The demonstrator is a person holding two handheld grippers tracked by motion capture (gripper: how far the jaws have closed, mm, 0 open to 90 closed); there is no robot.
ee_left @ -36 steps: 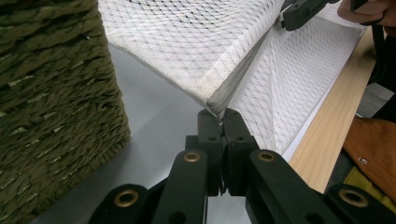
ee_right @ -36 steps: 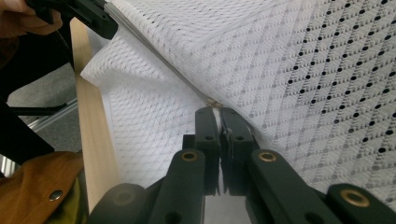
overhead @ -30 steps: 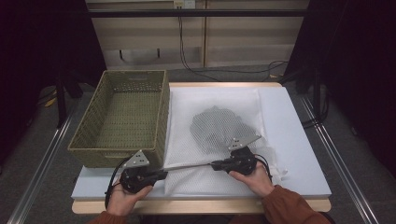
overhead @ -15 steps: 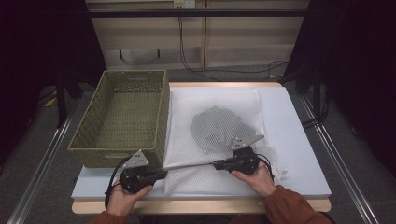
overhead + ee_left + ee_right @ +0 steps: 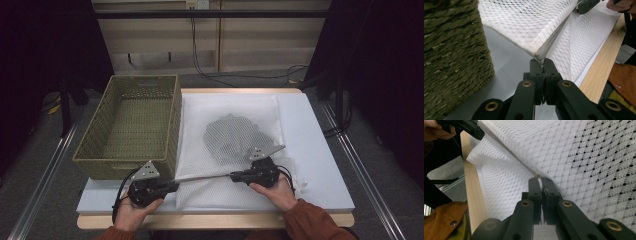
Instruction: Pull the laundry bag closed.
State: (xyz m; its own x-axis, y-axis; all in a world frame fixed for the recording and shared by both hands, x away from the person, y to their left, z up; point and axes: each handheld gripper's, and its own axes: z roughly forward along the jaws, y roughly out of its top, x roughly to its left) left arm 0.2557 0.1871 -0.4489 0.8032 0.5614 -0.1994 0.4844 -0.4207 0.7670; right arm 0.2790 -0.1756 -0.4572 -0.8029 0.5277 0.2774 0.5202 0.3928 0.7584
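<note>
While both hands sit at the near tabletop (image 5: 320, 165) edge, left tool (image 5: 172, 186) & right tool (image 5: 234, 176) each pinch the white mesh bag (image 5: 227, 115) by its near zipper edge, stretched taut btw. them. Grey garment (image 5: 232, 137) lies inside the bag, farther back. Wicker basket (image 5: 100, 145) stands at far left.

The white mesh cloth bag (image 5: 230, 150) looks soft and holey; the green woven wicker basket (image 5: 132, 125) looks rough.

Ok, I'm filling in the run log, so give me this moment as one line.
left gripper: shut on mesh bag edge | right gripper: shut on same edge | edge taut between them | dark item inside | basket: left
</note>
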